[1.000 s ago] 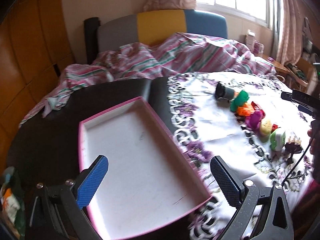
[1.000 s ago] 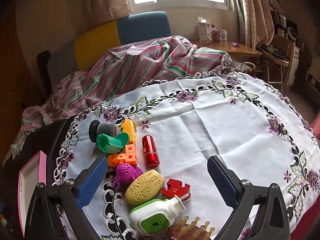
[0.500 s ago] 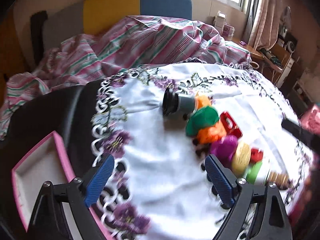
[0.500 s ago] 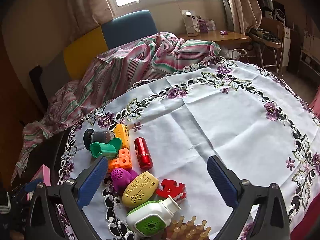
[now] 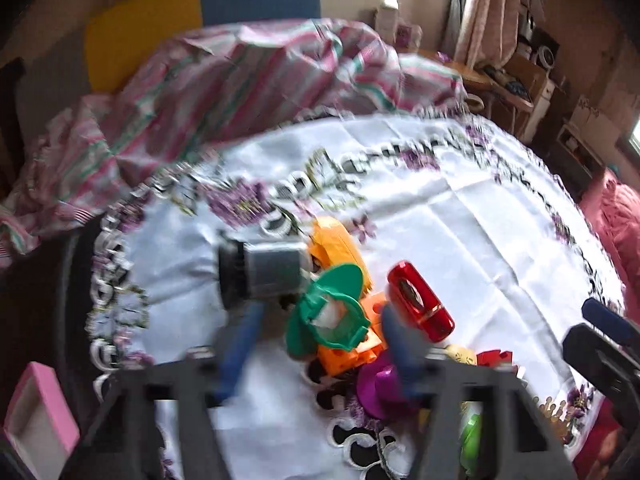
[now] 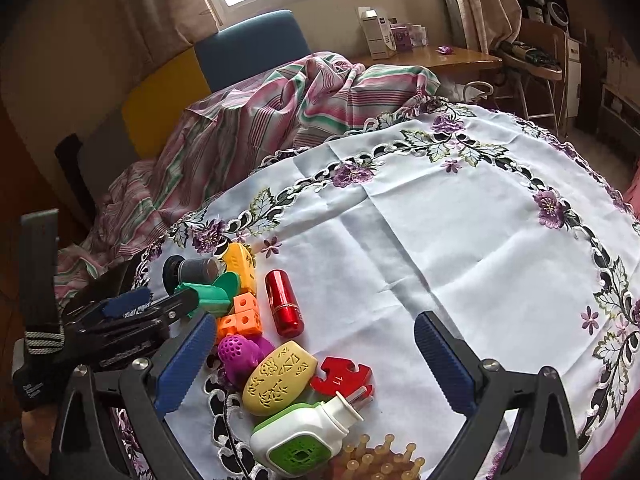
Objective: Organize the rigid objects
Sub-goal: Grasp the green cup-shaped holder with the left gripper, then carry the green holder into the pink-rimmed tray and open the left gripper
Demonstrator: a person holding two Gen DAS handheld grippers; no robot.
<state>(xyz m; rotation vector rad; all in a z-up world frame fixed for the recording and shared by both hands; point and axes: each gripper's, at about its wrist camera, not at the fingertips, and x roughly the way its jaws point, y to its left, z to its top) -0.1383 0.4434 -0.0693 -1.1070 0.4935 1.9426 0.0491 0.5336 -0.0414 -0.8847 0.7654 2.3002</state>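
One green funnel piece [image 5: 328, 316] sits between the left gripper [image 5: 320, 344] jaws, which have just been closing; contact is too blurred to tell. One red capsule [image 6: 282, 304] lies long axis toward twelve o'clock. The right gripper [image 6: 312, 364] stands released.

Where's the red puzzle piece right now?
In the right wrist view, the red puzzle piece lies low on the tablecloth, beside the yellow oval case.

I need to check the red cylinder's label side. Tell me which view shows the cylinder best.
The right wrist view: the red cylinder lies sharp and unobstructed on the tablecloth. The left wrist view shows it too, but motion-blurred and foreshortened.
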